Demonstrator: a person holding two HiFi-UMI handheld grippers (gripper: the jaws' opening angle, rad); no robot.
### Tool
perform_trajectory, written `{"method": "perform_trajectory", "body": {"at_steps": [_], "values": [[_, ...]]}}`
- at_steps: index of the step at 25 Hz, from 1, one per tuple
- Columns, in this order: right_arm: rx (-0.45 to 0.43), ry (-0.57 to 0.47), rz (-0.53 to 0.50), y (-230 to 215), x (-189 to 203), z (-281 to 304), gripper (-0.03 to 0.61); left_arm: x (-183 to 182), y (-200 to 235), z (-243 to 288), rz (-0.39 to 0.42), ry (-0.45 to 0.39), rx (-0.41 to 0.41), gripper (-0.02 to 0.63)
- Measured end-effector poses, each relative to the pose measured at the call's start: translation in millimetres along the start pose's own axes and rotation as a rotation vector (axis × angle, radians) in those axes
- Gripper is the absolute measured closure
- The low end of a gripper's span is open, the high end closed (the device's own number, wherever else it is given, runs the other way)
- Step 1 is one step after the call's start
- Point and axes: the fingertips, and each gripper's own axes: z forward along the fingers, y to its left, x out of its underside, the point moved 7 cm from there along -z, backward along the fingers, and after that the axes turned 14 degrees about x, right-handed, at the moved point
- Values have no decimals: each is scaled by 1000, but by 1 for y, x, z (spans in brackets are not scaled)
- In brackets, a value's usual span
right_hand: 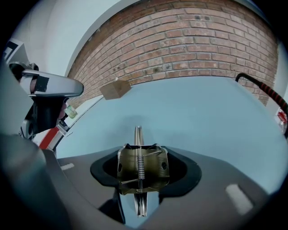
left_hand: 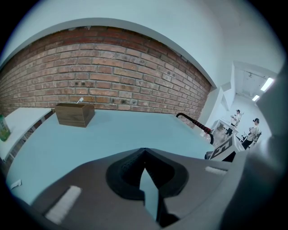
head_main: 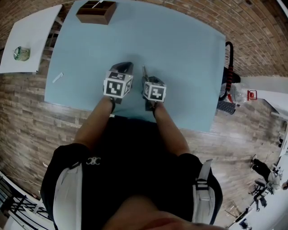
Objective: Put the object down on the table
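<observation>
A brass-coloured metal spring clip (right_hand: pixel 141 173) with thin steel blades sits between the jaws of my right gripper (right_hand: pixel 140 155), which is shut on it. In the head view the clip's tip (head_main: pixel 144 72) pokes forward from the right gripper (head_main: pixel 146 80) over the near middle of the light blue table (head_main: pixel 180 54). Whether the clip touches the table I cannot tell. Just left of it, my left gripper (head_main: pixel 123 69) is held over the table. Its jaws meet at the tips (left_hand: pixel 144 155) with nothing between them.
A brown wooden box (head_main: pixel 96 12) stands at the table's far left. A small white scrap (head_main: pixel 57 77) lies near the left edge. A white side table (head_main: pixel 29 38) carries a green container (head_main: pixel 21 53). A black, red-banded handle (head_main: pixel 229 67) hangs at the right edge.
</observation>
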Motion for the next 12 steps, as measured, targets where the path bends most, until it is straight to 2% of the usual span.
{"method": "perform_trajectory", "body": {"at_steps": [12], "values": [[41, 12, -1, 0, 10, 8, 342, 11, 1, -5, -1, 24, 0, 614]]}}
